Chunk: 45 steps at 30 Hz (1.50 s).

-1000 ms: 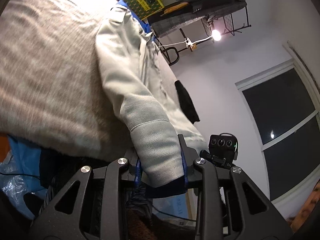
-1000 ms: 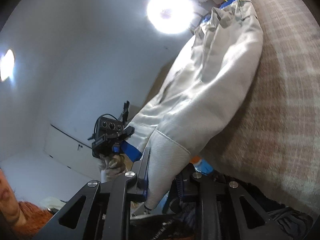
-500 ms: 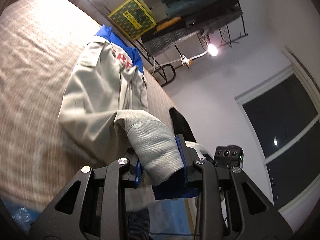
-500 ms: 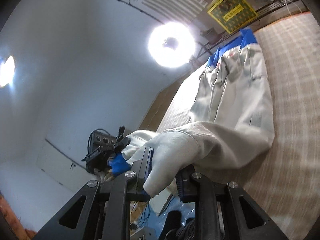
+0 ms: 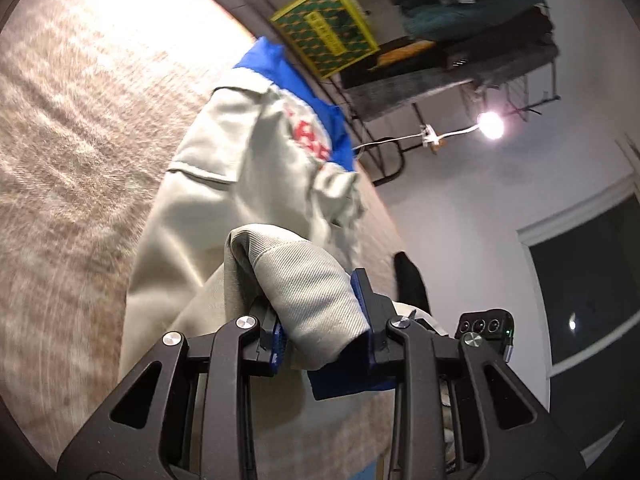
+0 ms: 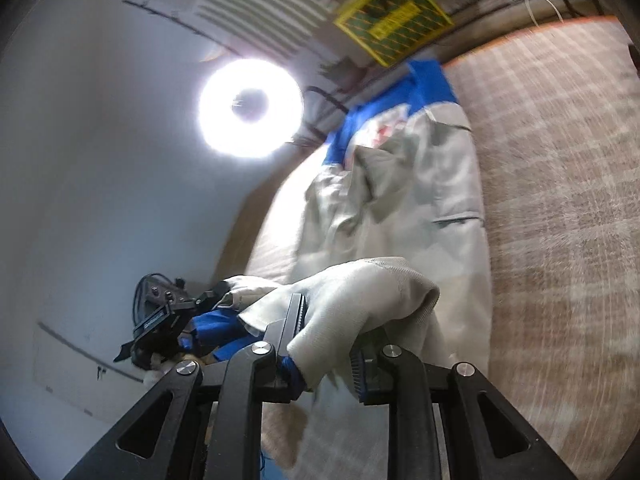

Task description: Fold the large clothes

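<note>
My left gripper point(image 5: 324, 340) and right gripper point(image 6: 326, 356) each clamp a ribbed hem corner of the grey jacket point(image 5: 240, 184), which lies on the bed point(image 5: 80, 140). Risk: uneven carry skews the fold; thick hem slips loose.

Bare plaid bed cover point(image 5: 72, 152) lies open beside the jacket point(image 5: 224, 184); a black garment point(image 5: 410, 284), apparently, occupies its far edge.

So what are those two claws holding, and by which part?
Both hold the grey jacket: left gripper and right gripper each clamp the ribbed hem end.
</note>
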Available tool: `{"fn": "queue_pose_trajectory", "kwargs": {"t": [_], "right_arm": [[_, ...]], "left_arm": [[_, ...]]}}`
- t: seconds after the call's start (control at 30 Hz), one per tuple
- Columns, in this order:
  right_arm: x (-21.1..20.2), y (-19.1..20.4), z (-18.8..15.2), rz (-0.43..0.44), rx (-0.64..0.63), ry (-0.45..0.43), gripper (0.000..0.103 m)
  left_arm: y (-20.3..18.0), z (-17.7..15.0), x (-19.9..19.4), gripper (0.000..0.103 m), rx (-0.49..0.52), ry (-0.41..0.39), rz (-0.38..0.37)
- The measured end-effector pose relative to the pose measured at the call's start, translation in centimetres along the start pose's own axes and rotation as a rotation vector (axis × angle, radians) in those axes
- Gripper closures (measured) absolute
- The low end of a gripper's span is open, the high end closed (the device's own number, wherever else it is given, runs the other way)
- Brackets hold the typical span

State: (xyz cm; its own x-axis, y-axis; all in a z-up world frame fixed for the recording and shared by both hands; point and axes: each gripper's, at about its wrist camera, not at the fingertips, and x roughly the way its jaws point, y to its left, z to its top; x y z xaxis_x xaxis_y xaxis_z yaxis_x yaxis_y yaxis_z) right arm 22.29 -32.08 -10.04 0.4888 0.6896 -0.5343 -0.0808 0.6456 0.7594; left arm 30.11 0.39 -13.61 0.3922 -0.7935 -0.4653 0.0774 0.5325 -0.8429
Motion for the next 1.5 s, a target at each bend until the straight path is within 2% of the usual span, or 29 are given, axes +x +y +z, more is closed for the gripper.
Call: {"fn": "queue_pose_trajectory", "kwargs": {"t": [0.23, 0.33, 0.4, 0.47, 0.5, 0.53, 0.63, 0.73, 0.83, 0.93, 1.03, 1.13, 1.2, 1.33, 1.37, 1.43, 1.47, 1.5], "right_arm": [[2.9, -2.6, 1.5, -0.046, 0.078, 0.022, 0.085], [2.9, -2.7, 1.7, -0.023, 0.076, 0.028, 0.08], [2.5, -2.4, 1.9, 0.015, 0.057, 0.034, 0.071], [1.5, -2.1, 2.1, 0.027, 0.031, 0.003, 0.053], [0.6, -1.9, 2.2, 0.027, 0.019, -0.032, 0.04], [-0.4, -1.9, 2.4, 0.038, 0.008, -0.07, 0.036], [-2.8, -1.9, 2.6, 0.058, 0.01, -0.128, 0.036], [-4.1, -1.0, 2.2, -0.038, -0.07, -0.146, 0.037], [-4.3, -0.7, 1.5, -0.104, -0.128, -0.133, 0.038], [-3.4, -0.6, 0.9, -0.184, -0.212, -0.109, 0.042], [-2.3, -1.6, 0.2, -0.211, -0.244, -0.055, 0.051], [-2.1, -2.7, -1.2, -0.162, -0.236, -0.011, 0.051], [-1.9, -3.3, -2.2, -0.116, -0.238, 0.027, 0.051], [-1.5, -3.8, -4.2, -0.075, -0.248, 0.083, 0.051], [-1.4, -3.7, -4.5, -0.082, -0.254, 0.086, 0.056], [-1.6, -3.5, -5.0, -0.079, -0.265, 0.085, 0.073], [-2.1, -3.2, -5.4, -0.069, -0.273, 0.07, 0.08], [-2.8, -2.7, -5.9, -0.059, -0.293, 0.056, 0.082]], "left_arm": [[2.6, 1.0, 2.4, 0.075, -0.055, 0.013, 0.019], [2.2, 1.2, 2.4, 0.073, -0.045, 0.019, 0.016], [1.7, 1.4, 2.0, 0.068, -0.03, 0.028, 0.019], [1.0, 1.8, 1.6, 0.06, -0.029, 0.026, 0.025], [0.9, 1.9, 1.4, 0.058, -0.031, 0.021, 0.015], [0.7, 2.1, 1.3, 0.054, -0.031, 0.014, 0.009], [0.1, 2.5, 1.1, 0.045, -0.02, -0.004, 0.004], [-0.6, 3.3, 0.5, 0.044, 0.002, -0.04, 0.016], [-1.8, 4.0, -1.8, 0.044, 0.074, -0.151, 0.064], [-2.8, 3.3, -3.3, 0.044, 0.162, -0.172, 0.079], [-4.2, 1.5, -3.6, 0.044, 0.292, -0.144, 0.11], [-6.2, -0.6, -2.1, 0.045, 0.442, -0.077, 0.141], [-7.0, -1.1, -0.5, 0.045, 0.499, -0.023, 0.159], [-6.7, -0.5, 3.3, 0.049, 0.499, 0.045, 0.186], [-6.4, 0.1, 4.4, 0.053, 0.486, 0.041, 0.214], [-5.4, 1.6, 6.7, 0.061, 0.44, 0.038, 0.288], [-4.5, 2.6, 8.2, 0.07, 0.403, 0.038, 0.346], [-3.7, 3.2, 9.0, 0.077, 0.379, 0.041, 0.376]]}}
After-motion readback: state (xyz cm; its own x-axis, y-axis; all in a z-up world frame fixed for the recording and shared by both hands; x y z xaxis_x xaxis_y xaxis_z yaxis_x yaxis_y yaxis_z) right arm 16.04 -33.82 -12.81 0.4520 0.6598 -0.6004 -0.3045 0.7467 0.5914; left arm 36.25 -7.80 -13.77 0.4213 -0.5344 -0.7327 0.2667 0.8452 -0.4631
